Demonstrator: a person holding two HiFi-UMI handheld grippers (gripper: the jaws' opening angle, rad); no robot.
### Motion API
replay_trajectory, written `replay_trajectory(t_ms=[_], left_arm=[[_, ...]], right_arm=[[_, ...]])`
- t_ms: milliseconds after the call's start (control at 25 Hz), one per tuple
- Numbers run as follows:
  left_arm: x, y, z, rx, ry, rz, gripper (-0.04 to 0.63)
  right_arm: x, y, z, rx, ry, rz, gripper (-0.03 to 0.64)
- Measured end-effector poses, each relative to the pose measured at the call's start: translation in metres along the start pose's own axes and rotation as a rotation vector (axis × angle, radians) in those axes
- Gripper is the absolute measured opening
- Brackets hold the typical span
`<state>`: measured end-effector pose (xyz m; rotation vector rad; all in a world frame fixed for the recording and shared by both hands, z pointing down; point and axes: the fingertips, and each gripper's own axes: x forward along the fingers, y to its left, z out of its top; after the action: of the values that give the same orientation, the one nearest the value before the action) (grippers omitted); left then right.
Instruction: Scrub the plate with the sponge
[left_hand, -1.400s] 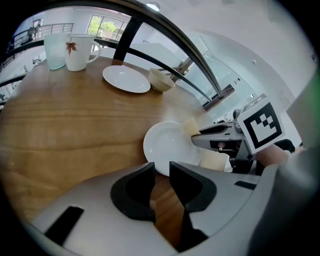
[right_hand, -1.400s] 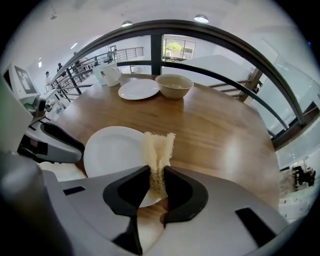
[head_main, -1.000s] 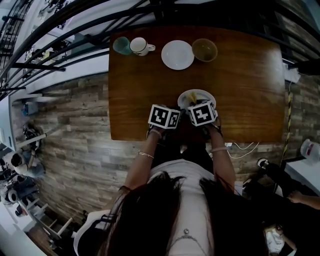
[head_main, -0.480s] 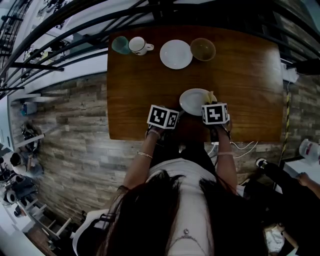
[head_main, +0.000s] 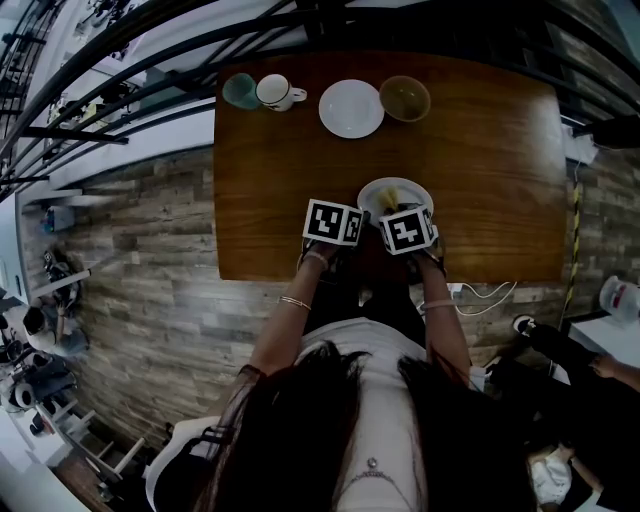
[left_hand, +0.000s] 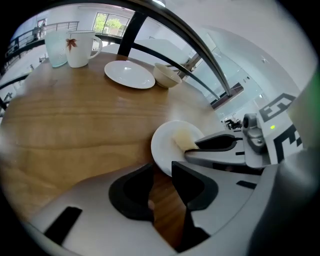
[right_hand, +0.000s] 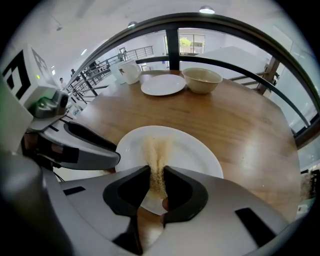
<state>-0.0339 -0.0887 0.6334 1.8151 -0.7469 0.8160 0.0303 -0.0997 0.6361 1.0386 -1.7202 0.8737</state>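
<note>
**Grey shells, black pads, checkered cubes**

We've got a white top (head_main: 368, 395) here under long dark hair (head_main: 290, 435), with a thin bracelet (head_main: 294, 302) on the left wrist. Left gripper (left_hand: 161, 172) and right gripper (right_hand: 157, 182) wear smooth grey shells with black pads, and each is topped by a black-and-white marker cube (head_main: 333, 222).
</note>
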Motion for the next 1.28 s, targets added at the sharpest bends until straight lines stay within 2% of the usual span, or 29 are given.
replay_trajectory(t_ms=[160,480,600,840,920,1000,1280], left_arm=[[0.005,0.004,-0.002,-0.021,0.048,0.018,0.121],[0.005,0.003,-0.003,-0.025,0.063,0.013,0.138],[0.005,0.002,-0.003,-0.018,0.067,0.011,0.140],[0.007,-0.004,-0.009,0.008,0.089,0.004,0.143],[0.007,-0.003,-0.008,0.000,0.086,0.006,0.143],[0.008,-0.003,-0.008,-0.016,0.083,0.004,0.143],[0.007,-0.002,-0.007,-0.039,0.076,0.002,0.143]], right_arm=[[-0.003,-0.008,-0.004,0.006,-0.002,-0.009,0.100],[-0.024,-0.068,-0.031,0.145,0.021,-0.148,0.100],[-0.015,-0.056,-0.026,0.150,0.026,-0.118,0.100],[0.007,-0.002,0.005,0.072,-0.018,0.004,0.100],[0.007,-0.001,0.004,0.072,-0.012,0.006,0.100],[0.004,-0.013,-0.002,0.092,-0.001,-0.016,0.100],[-0.027,-0.086,-0.022,0.198,0.008,-0.186,0.100]])
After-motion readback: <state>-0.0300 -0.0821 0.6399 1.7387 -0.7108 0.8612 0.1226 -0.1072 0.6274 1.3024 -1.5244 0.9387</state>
